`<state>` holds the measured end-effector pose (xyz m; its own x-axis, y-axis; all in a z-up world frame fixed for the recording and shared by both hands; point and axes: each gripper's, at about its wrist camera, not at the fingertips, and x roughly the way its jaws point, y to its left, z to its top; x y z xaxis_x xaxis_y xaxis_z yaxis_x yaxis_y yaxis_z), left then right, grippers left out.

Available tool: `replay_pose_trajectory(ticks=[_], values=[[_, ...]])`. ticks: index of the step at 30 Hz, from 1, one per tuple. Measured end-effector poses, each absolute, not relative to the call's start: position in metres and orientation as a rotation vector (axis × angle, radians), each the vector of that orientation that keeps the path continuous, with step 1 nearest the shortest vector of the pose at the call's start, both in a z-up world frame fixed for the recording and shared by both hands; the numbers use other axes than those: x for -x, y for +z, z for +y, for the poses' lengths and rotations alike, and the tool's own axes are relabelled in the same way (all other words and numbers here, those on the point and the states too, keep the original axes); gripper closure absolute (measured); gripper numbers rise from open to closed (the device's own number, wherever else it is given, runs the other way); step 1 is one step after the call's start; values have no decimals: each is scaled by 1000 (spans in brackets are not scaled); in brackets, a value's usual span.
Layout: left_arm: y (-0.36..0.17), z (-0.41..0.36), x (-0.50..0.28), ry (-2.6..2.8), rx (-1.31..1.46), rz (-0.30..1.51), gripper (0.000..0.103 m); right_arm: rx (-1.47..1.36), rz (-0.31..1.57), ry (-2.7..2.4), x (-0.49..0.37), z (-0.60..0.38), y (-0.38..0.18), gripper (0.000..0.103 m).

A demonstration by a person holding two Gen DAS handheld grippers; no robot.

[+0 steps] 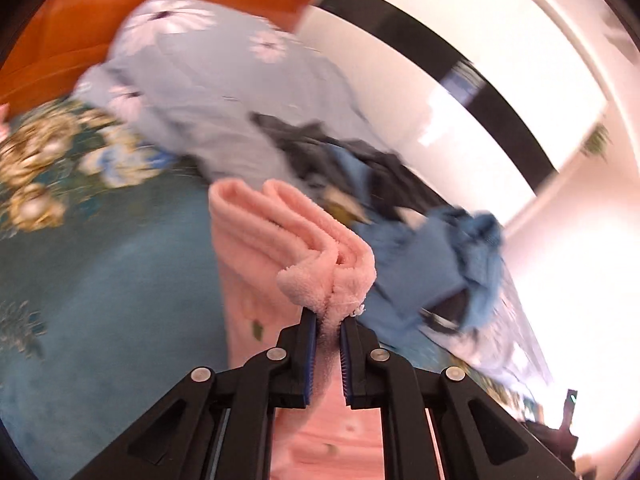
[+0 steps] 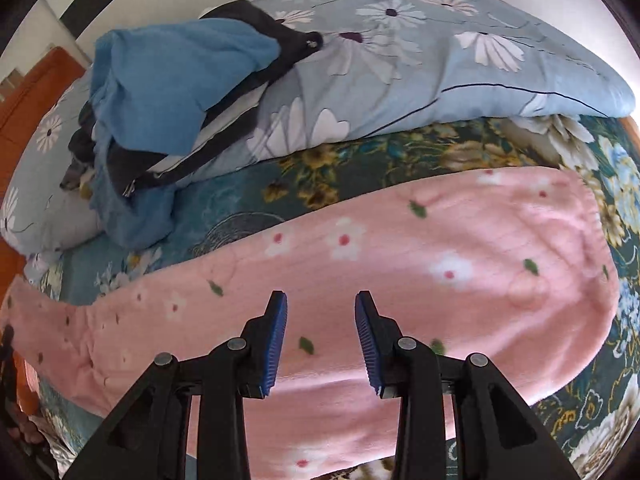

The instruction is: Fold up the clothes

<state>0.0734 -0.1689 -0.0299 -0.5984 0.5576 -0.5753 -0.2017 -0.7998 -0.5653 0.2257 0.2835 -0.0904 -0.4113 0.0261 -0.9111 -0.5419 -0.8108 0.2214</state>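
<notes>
A pink fleece garment (image 2: pixel 420 248) with small flowers lies spread across the teal floral bedspread (image 2: pixel 360 160). My left gripper (image 1: pixel 329 316) is shut on a bunched edge of this pink garment (image 1: pixel 280 232), which is lifted off the bed and hangs in folds from the blue pads. My right gripper (image 2: pixel 321 300) hovers over the flat middle of the garment, its jaws apart with nothing between them.
A pile of blue and dark clothes (image 2: pixel 168 92) rests against a light blue flowered quilt (image 2: pixel 400 52) at the back of the bed. An orange wooden headboard (image 1: pixel 72 28) stands behind. A white wall with a dark band (image 1: pixel 420 40) lies beyond.
</notes>
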Motion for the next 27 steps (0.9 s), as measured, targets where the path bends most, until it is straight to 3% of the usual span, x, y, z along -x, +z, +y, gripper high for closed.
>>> replay_pose_trajectory(ticks=[4,11,18,21,25,27], values=[[-31,-95,-95,2218,1099,-525,92,1467,749,2273,-229,286,-97,67],[-90,22,-141,1945,1335,-292,92,1477,906,2190,-249,311,-120,67],[-128,33,-158,1877,1477,-201,91,1504,1056,2219,-244,302,-134,64],[-132,26,-153,1853,1512,-254,85,1518,1137,2293,-226,288,-135,56],[-122,22,-157,1794,1515,-308,58,1603,1238,2351,-196,262,-144,53],[-116,14,-159,1779,1505,-333,54,1647,1277,2361,-185,250,-151,52]])
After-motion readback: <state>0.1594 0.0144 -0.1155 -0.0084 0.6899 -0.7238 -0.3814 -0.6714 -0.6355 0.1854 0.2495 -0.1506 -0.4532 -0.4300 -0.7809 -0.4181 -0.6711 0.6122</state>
